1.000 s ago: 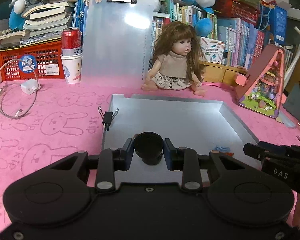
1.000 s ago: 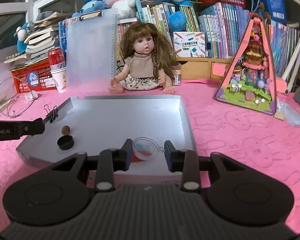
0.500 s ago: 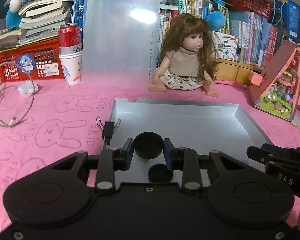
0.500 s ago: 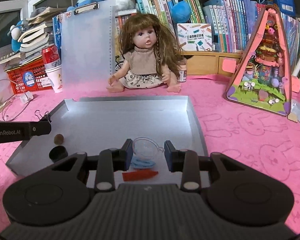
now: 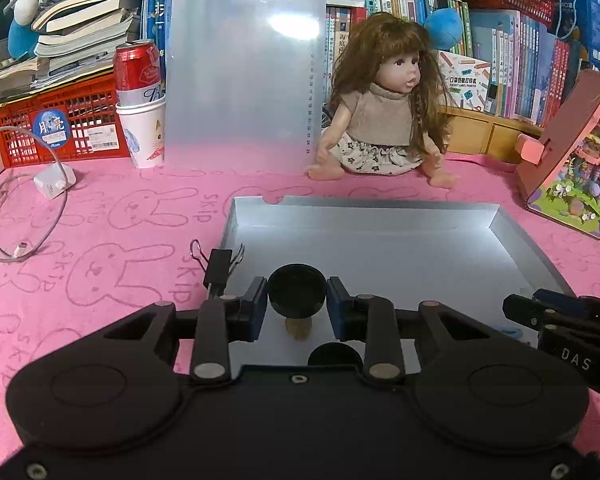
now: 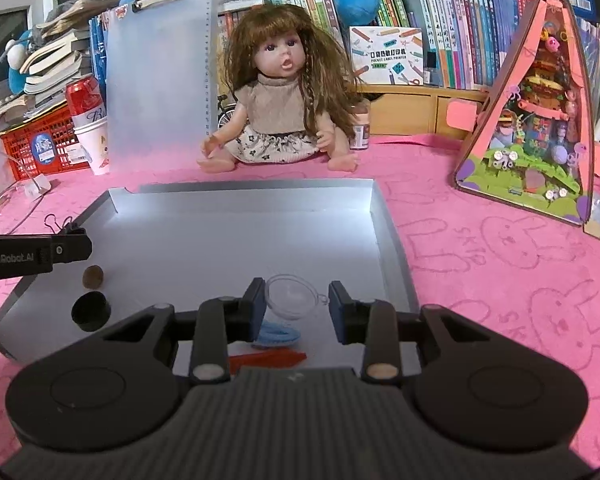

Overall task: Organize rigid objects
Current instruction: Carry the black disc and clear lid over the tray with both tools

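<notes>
Holding, both: left gripper [image 5: 297, 307] clamps black cap [image 5: 297, 295], right gripper [image 6: 297, 305] clamps clear dome [image 6: 290, 297] — raised over silver tray [image 6: 392, 240], prob. for sorting w/ like items.

One doll [image 6: 284, 92], one silver tray [image 6: 236, 200], two black caps [image 5: 297, 291], one binder clip [image 5: 217, 266]

Pink bunny-print tablecloth [image 6: 500, 280] under silver tray [image 6: 392, 236], seated doll [image 6: 284, 112], triangular toy house [image 6: 536, 128], white charger [image 5: 54, 182].
</notes>
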Demonstrator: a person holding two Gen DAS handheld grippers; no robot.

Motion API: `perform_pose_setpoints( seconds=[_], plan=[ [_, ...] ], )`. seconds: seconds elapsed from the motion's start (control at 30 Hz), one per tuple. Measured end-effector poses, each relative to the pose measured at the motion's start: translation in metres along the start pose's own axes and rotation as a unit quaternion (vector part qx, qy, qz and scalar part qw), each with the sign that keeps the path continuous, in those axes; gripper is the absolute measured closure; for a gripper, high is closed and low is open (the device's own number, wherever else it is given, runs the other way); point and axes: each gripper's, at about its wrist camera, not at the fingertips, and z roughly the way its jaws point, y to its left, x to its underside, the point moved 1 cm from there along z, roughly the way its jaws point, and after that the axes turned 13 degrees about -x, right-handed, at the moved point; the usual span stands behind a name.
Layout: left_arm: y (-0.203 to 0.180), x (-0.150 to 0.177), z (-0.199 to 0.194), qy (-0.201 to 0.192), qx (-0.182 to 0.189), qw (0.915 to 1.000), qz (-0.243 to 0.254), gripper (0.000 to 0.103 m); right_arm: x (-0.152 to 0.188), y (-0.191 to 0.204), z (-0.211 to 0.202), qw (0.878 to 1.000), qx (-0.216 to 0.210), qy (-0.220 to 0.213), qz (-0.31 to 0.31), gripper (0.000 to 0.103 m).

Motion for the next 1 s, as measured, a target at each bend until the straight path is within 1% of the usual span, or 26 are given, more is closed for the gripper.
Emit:
perform_pose_setpoints(
  seconds=[1.0],
  plan=[
    [-0.01,0.0,0.019,0.003,-0.006,0.9999,0.015,0.073,0.001,-0.002,0.02,1.0,0.009,0.018,-0.003,0.064]
  ],
)
